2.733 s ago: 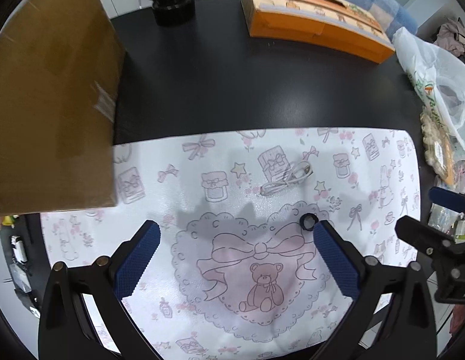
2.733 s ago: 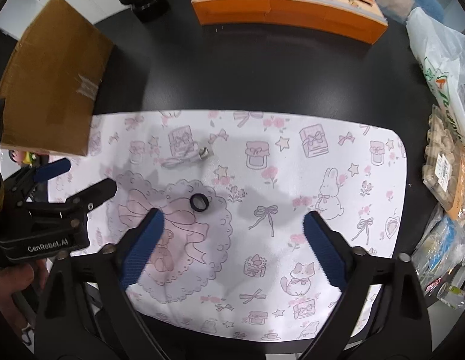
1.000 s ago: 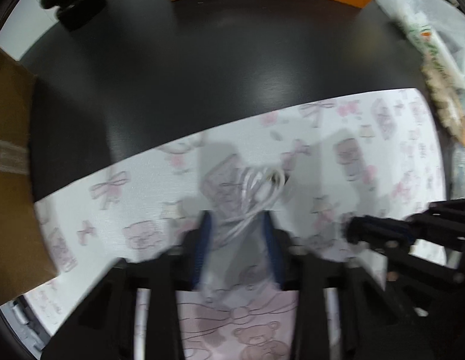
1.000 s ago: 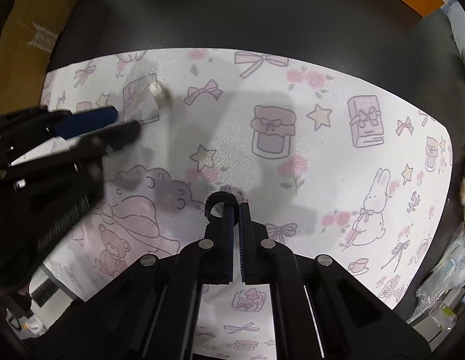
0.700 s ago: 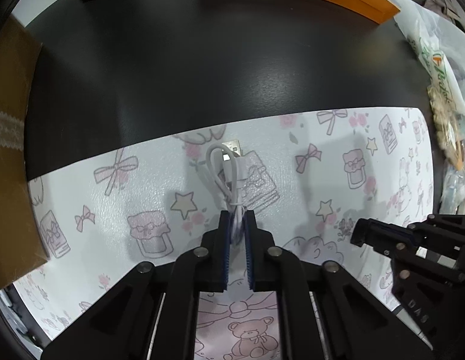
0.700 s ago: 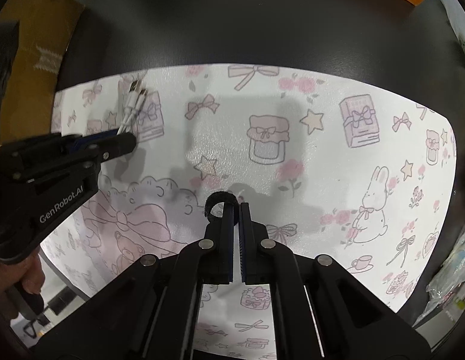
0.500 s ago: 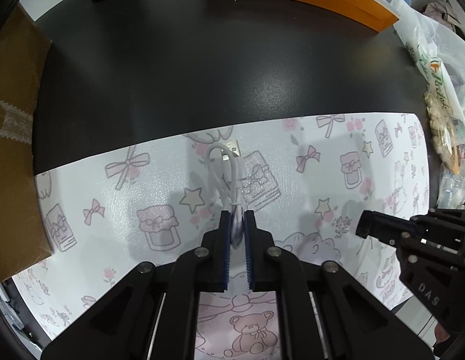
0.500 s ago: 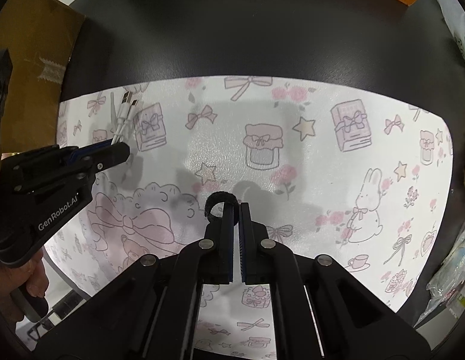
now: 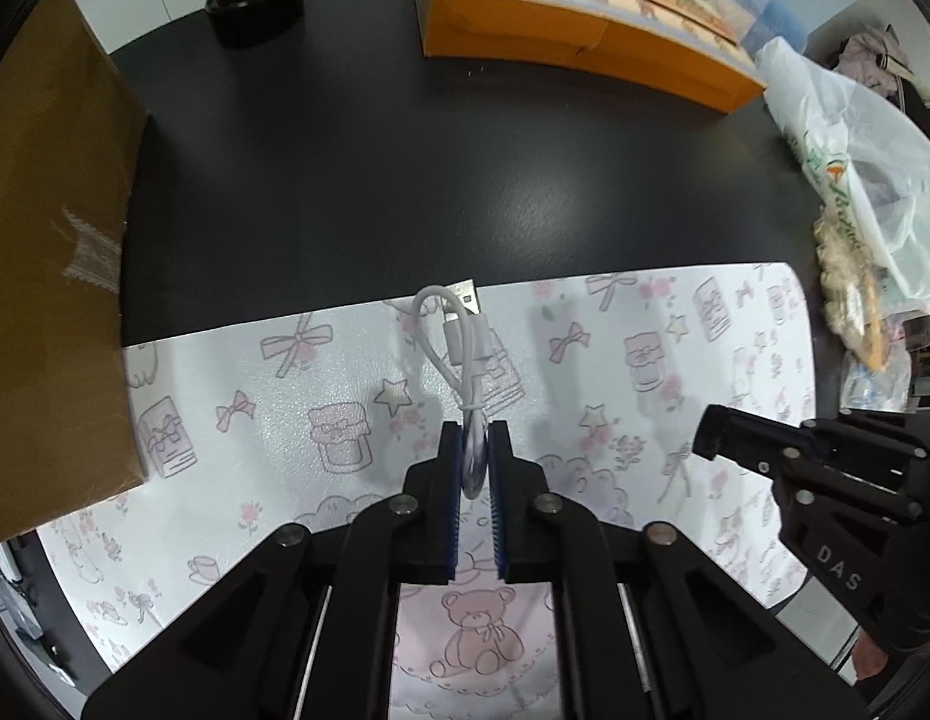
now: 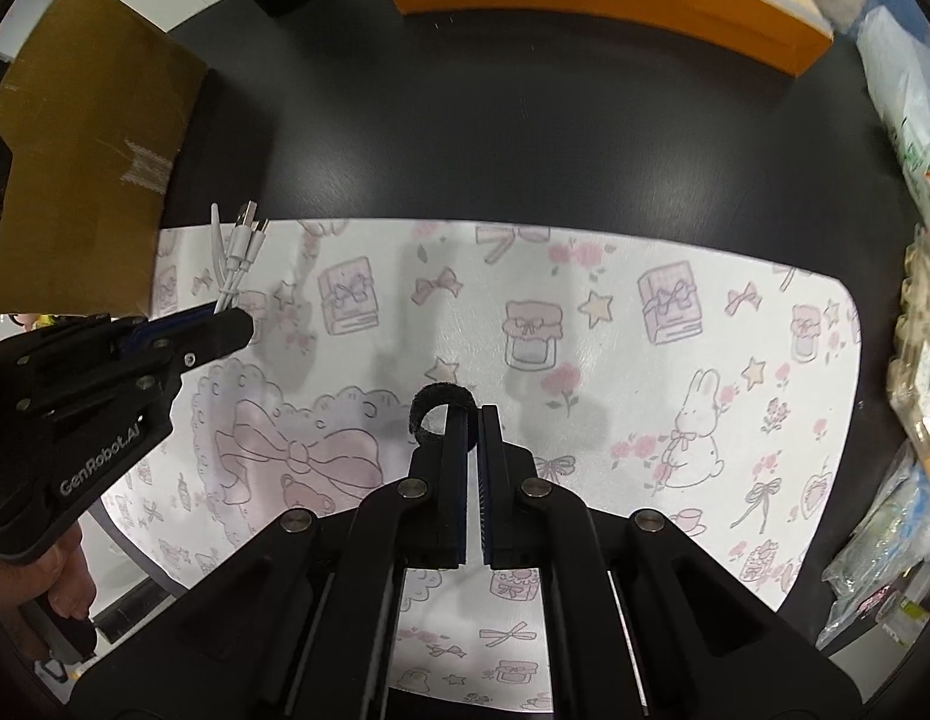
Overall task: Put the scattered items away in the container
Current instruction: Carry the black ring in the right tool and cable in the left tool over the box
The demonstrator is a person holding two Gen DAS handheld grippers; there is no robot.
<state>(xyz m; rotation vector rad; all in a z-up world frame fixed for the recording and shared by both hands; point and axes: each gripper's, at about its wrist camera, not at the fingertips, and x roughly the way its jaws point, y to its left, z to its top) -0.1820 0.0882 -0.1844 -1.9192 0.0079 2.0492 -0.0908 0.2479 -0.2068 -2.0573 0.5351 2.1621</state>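
White bundled cable (image 9: 465,354) pinched in left gripper (image 9: 476,468), black ring (image 10: 436,411) clamped by right gripper (image 10: 471,438), both lifted off patterned mat (image 10: 585,360), probably for cardboard box (image 9: 45,276) on the left

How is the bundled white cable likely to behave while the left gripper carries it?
The white cable, pinched at one end by the left gripper, probably droops and sways, being thin and looped. Its tie likely keeps the coil together. The plugs stick out and might snag on edges.
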